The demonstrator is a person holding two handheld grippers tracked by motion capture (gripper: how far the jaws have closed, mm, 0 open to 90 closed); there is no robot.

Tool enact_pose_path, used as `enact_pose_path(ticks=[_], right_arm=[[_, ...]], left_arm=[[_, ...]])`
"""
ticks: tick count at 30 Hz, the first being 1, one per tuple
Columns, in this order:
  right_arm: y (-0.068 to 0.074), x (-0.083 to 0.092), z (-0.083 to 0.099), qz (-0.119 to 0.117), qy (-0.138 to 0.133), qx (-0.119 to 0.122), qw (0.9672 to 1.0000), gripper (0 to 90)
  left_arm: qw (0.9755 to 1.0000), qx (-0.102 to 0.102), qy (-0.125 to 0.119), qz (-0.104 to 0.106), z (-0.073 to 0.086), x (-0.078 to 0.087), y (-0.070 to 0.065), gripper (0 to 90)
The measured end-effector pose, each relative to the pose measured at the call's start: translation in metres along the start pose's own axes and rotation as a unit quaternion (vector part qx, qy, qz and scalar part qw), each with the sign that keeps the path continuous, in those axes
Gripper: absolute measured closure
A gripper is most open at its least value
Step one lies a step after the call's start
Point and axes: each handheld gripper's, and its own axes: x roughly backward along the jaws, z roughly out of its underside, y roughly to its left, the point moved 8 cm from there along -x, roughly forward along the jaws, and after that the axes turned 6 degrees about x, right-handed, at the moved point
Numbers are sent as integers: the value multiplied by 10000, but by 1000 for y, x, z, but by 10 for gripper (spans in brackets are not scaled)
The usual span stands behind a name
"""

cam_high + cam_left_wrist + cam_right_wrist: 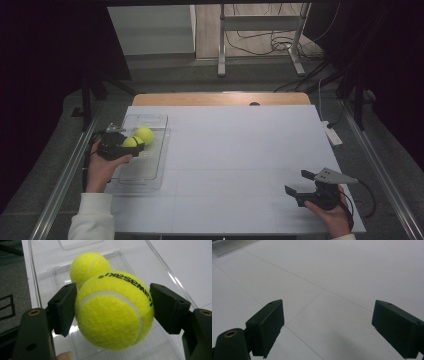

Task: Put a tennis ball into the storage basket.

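My left gripper (134, 143) is shut on a yellow tennis ball (113, 311), its two black pads pressing the ball's sides over the clear plastic tray (129, 172) at the table's left. The held ball (130, 142) carries black lettering. A second yellow tennis ball (144, 134) lies in the tray just beyond it, and shows behind the held one in the left gripper view (88, 267). My right gripper (299, 182) hovers near the table's front right corner, jaws wide apart with nothing between them (327, 327).
The white table top (235, 150) has a wooden strip along its far edge. A white power strip (332, 134) lies at the right edge. Beyond the table stand a metal frame (260, 30) and loose cables on the floor.
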Motion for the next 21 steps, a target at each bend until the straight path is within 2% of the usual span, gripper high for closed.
enact_pose_path(ticks=[1, 15, 21], right_arm=[[0, 0, 0, 0, 1, 0, 10000, 117], [0, 0, 0, -5, 6, 6, 10000, 117], [0, 0, 0, -9, 6, 7, 10000, 117]], left_arm=[[10000, -5, 81, -10, 2, -2, 1, 264], [9993, 7, 369, -65, 11, -10, 5, 264], [9983, -1, 567, -93, 14, -13, 6, 263]])
